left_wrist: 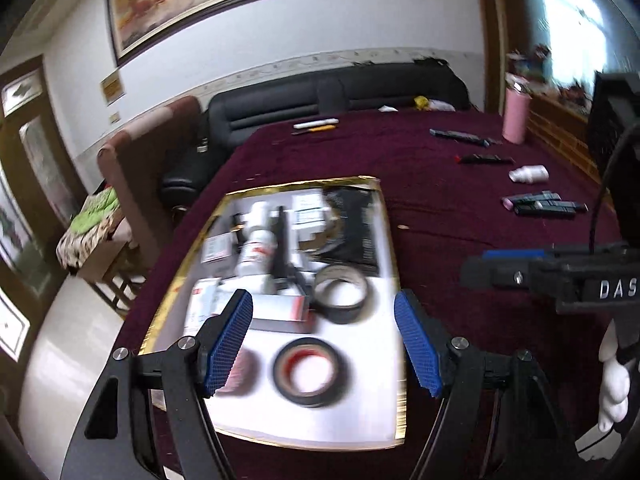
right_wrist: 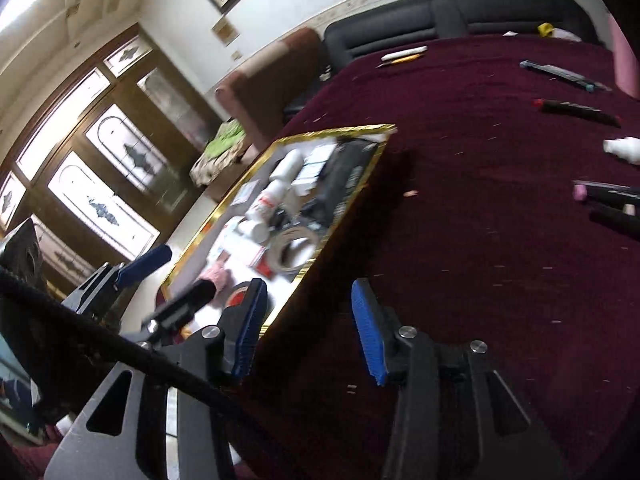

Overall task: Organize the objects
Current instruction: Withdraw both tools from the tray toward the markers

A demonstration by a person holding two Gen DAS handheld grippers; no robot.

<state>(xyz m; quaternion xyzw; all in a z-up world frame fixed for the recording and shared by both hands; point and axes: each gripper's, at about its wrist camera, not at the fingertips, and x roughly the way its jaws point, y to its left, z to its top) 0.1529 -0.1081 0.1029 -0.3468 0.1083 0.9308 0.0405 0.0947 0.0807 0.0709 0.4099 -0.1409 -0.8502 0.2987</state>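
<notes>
Gathered: shallow white gold-rimmed tray (left_wrist: 394, 364), centre frame, already holding black tape rolls (left_wrist: 307, 372), white bottle (left_wrist: 256, 254), small boxes.
Left out: dark markers (left_wrist: 546, 205), small white bottle (left_wrist: 529, 174), upper right, on maroon-clothed surface (left_wrist: 440, 168).
Left tool (left_wrist: 323, 350): open, empty, above tray.
Right tool (right_wrist: 307, 330): open, empty, beside tray edge.

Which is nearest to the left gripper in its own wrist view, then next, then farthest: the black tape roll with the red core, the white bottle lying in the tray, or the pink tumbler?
From the left gripper:
1. Black tape roll with red core, between the fingers, at the tray's near end.
2. White bottle, mid-tray.
3. Pink tumbler, far right table edge.
</notes>
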